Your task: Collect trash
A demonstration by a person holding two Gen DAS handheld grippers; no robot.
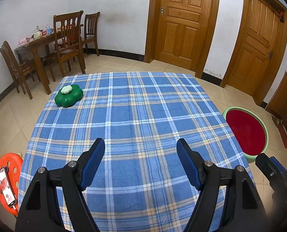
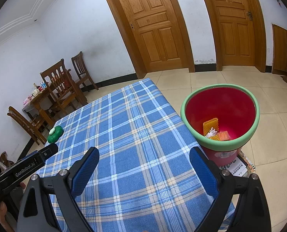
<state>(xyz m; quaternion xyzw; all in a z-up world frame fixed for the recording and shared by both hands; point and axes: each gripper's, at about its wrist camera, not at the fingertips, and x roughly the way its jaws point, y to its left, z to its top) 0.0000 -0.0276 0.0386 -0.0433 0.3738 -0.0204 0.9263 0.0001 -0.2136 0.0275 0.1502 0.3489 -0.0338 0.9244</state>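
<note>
left gripper (image 1: 140,150) jaws apart, empty | right gripper (image 2: 144,159) jaws apart, empty | trash (image 2: 214,130) in bin (image 2: 184,114), right of jaws

White lettering reading "GenRobot.AI" ran along the black body of the left gripper (image 2: 47,150), seen from the right wrist. Paper (image 2: 235,167) under the red bin (image 2: 220,150) carried print too small to read, perhaps a blue word.
</note>
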